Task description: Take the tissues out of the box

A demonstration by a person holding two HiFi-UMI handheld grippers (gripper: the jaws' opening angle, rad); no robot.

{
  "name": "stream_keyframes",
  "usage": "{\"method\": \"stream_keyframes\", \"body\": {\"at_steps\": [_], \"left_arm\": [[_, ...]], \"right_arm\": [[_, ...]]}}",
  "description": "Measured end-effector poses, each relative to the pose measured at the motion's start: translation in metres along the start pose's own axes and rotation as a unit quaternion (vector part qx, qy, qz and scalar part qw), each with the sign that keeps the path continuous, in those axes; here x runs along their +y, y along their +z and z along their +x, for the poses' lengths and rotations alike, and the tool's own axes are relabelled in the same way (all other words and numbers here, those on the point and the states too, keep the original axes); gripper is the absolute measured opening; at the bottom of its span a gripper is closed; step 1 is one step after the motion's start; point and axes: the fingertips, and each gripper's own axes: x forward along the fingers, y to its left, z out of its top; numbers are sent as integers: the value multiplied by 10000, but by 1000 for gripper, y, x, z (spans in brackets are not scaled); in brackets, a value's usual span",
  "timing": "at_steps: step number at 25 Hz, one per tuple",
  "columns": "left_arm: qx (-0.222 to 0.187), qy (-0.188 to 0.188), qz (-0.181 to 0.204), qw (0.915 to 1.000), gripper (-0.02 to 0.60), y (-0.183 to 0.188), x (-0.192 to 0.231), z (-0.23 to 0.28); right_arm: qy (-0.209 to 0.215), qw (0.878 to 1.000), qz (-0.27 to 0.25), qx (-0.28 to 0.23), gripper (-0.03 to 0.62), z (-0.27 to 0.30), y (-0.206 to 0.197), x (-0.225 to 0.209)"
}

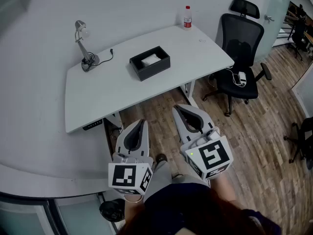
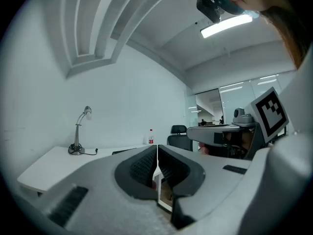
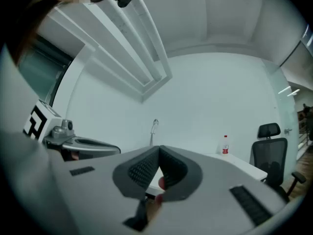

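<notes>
The left hand-held gripper (image 1: 143,122) and right hand-held gripper (image 1: 177,107) hover short of the bench (image 1: 107,89), jaws pressed together on nothing. The box (image 1: 161,65) sits mid-bench, tissues (image 1: 150,59) showing. Smart play: step in, open one, pinch just the top sheet.

Floor (image 1: 254,131): wood planks, 4 o'clock
Wall (image 1: 137,4): white, 12 o'clock
Tabletop (image 1: 112,92): white, centre
Chair (image 1: 239,48): black, 2 o'clock
Lamp (image 1: 83,44): 10 o'clock
</notes>
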Motion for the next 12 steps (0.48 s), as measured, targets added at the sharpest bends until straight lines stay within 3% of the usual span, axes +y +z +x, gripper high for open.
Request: {"method": "stream_keyframes", "body": {"at_steps": [12], "left_arm": [[40,-3,-49,10000,26,-3,28,31]], "right_arm": [[87,9999,-34,48,18,36,-6,-8]]}}
